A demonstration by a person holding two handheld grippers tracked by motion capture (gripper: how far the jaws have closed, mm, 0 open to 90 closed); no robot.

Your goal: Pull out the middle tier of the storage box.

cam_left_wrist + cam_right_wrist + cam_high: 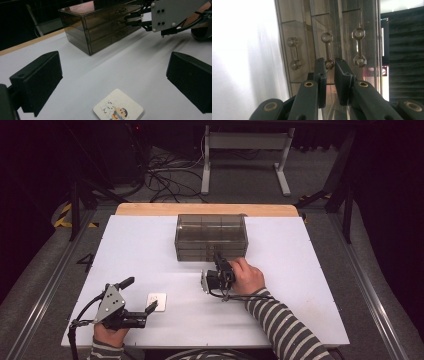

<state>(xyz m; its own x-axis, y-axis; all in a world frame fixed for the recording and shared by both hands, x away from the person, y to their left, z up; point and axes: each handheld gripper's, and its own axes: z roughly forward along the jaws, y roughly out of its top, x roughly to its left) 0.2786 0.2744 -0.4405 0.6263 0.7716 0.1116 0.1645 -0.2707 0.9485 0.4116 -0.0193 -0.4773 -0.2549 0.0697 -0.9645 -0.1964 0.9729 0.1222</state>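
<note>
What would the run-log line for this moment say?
right gripper: shut on middle handle of drawer box | left gripper: open, over card | card: flat on table

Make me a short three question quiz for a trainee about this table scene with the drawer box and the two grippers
1. True or false: the left gripper holds the cartoon tile.
2. Which drawer handle of the drawer box do the right gripper's jaws close around: A nearest the table, B middle, C farthest from the table?
3. What does the tile lie on?

Key: 1 false, jaws wide apart above it. 2 B. 3 the white table.
</note>
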